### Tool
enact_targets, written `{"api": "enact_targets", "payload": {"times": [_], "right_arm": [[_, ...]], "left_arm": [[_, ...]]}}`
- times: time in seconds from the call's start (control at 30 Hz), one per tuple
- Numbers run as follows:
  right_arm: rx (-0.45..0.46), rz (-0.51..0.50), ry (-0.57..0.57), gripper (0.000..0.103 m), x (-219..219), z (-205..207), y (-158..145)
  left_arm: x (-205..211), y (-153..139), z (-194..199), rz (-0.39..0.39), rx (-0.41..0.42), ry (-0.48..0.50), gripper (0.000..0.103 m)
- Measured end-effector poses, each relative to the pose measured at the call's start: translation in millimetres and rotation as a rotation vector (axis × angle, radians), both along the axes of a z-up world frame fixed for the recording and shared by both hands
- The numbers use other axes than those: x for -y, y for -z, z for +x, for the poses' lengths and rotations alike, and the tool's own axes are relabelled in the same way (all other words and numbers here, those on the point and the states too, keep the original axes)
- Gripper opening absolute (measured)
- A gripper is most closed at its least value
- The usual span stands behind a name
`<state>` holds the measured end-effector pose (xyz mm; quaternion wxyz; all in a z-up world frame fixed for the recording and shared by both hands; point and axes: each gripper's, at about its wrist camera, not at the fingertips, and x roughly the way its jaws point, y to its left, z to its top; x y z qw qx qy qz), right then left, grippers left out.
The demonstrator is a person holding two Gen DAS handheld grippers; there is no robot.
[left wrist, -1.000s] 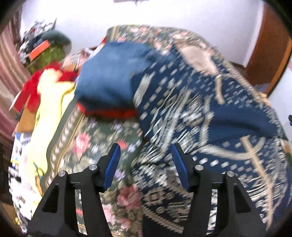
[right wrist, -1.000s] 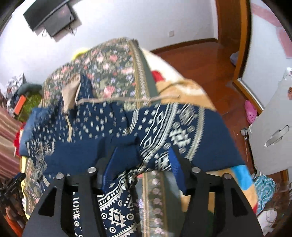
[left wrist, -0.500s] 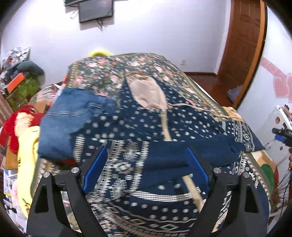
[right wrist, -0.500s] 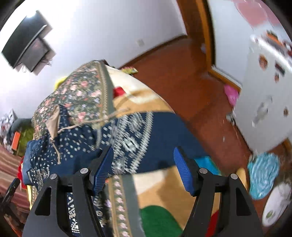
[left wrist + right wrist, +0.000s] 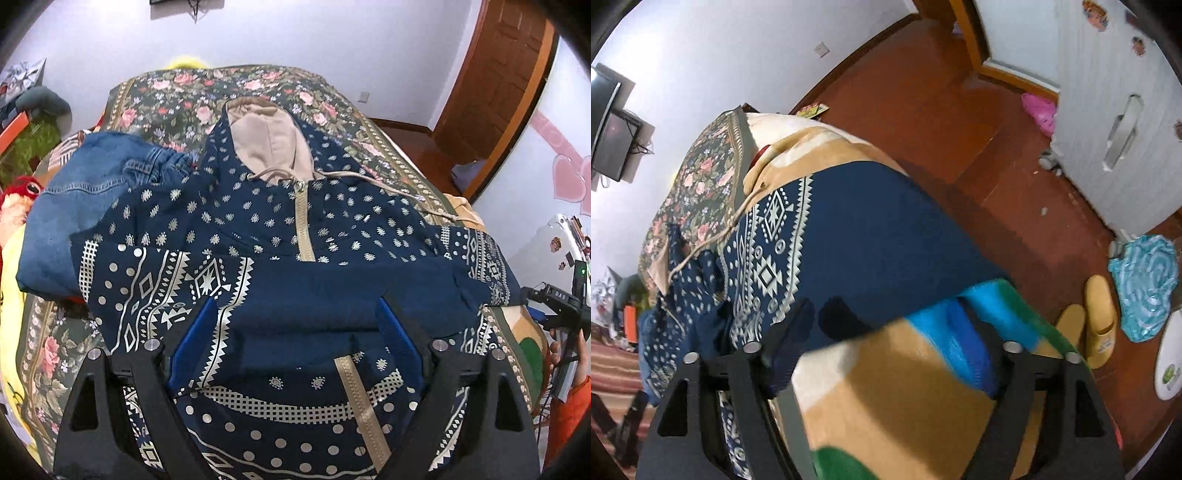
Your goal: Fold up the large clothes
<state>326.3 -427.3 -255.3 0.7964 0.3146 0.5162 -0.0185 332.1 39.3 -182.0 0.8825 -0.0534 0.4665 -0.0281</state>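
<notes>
Left gripper (image 5: 295, 332), two blue pads spread wide, nothing clamped, above the folded sleeve of one navy patterned hoodie (image 5: 258, 229). Right gripper (image 5: 886, 339), jaws just widened, apart and empty, over the hoodie's hanging sleeve edge. Hoodie flat across the floral bedspread (image 5: 177, 99), tan hood toward the wall. One folded pair of jeans (image 5: 85, 192) touching its left side. Beyond the bed edge: open wooden floor (image 5: 923, 110), two tan slippers (image 5: 1097, 321), one pink shoe (image 5: 1039, 109).
</notes>
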Motion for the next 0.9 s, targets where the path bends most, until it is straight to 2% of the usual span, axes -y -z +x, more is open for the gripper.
{"api": "enact_targets", "payload": {"times": [0.23,0.3,0.37,0.4,0.47,0.5,0.53,0.6,0.77,0.9], "right_arm": [[-0.012,0.005,0.034,0.08,2.0,27.1,14.1],[-0.008,0.003,0.055,0.076,3.0,33.4,14.5],[0.001,-0.036,0.067,0.058,1.9,38.2,9.5],[0.01,-0.056,0.07,0.052,0.8,39.9,6.6],[0.033,-0.104,0.07,0.03,-2.9,42.1,-2.7],[0.04,-0.116,0.065,0.024,-4.4,43.6,-6.2],[0.05,-0.114,0.053,0.014,-6.9,44.7,-10.0],[0.091,-0.093,0.022,0.011,-11.7,46.8,-22.9],[0.265,-0.162,-0.06,0.009,-44.1,44.6,-82.8],[0.39,-0.177,-0.187,0.008,-84.3,38.5,-128.3]], "left_arm": [[-6.0,12.2,4.1,-0.003,-0.029,-0.021,0.087],[-8.0,14.3,3.6,-0.004,-0.035,-0.025,0.087],[-9.6,15.1,2.7,-0.003,-0.035,-0.027,0.087],[-10.4,15.1,1.6,-0.001,-0.032,-0.029,0.087],[-11.4,14.8,-0.6,-0.001,-0.028,-0.033,0.087],[-12.2,14.5,-2.0,-0.005,-0.027,-0.032,0.087],[-12.9,14.0,-3.5,-0.008,-0.027,-0.03,0.087],[-14.1,12.6,-6.5,-0.01,-0.023,-0.028,0.087],[-16.9,6.5,-13.9,0.0,-0.007,-0.027,0.087],[-21.2,0.1,-22.0,-0.004,0.01,-0.03,0.087]]}}
